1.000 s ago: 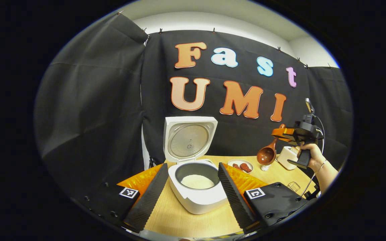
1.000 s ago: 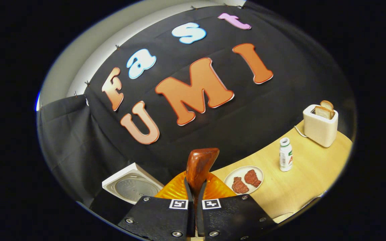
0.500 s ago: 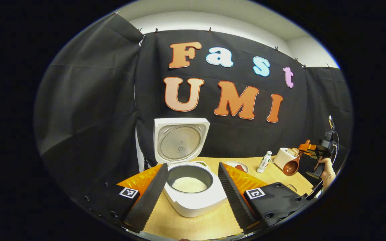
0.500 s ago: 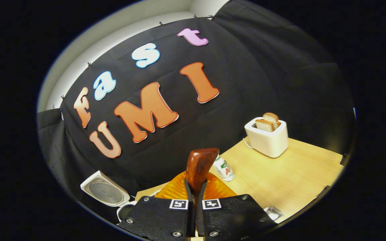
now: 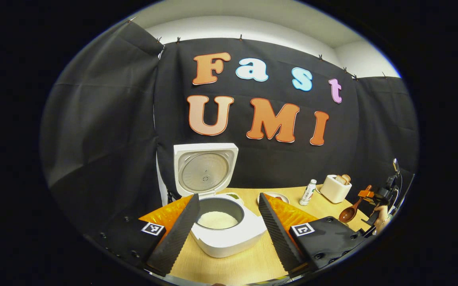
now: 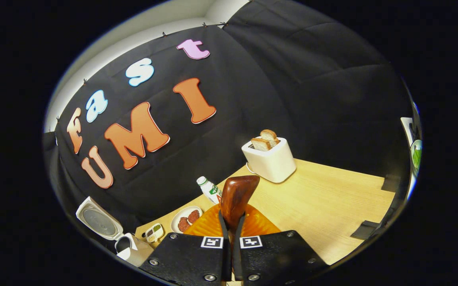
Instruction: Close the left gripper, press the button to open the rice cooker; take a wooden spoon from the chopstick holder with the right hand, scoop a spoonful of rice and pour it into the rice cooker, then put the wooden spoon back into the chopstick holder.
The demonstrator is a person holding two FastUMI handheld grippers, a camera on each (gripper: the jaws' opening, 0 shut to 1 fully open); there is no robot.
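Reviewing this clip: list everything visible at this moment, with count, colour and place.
rice cooker: one, white, lid up, white rice inside, table's left.
plate: one, white, reddish pieces on it, beside the cooker.
bottle: one, white, green cap, mid table.
toaster: one, white, two bread slices, by the wall.
table: one, light wood.
wooden spoon: one, dark brown, held in the air.
left gripper: open, around the cooker.
right gripper: shut on the spoon's handle.
hand: one, holding the right gripper.
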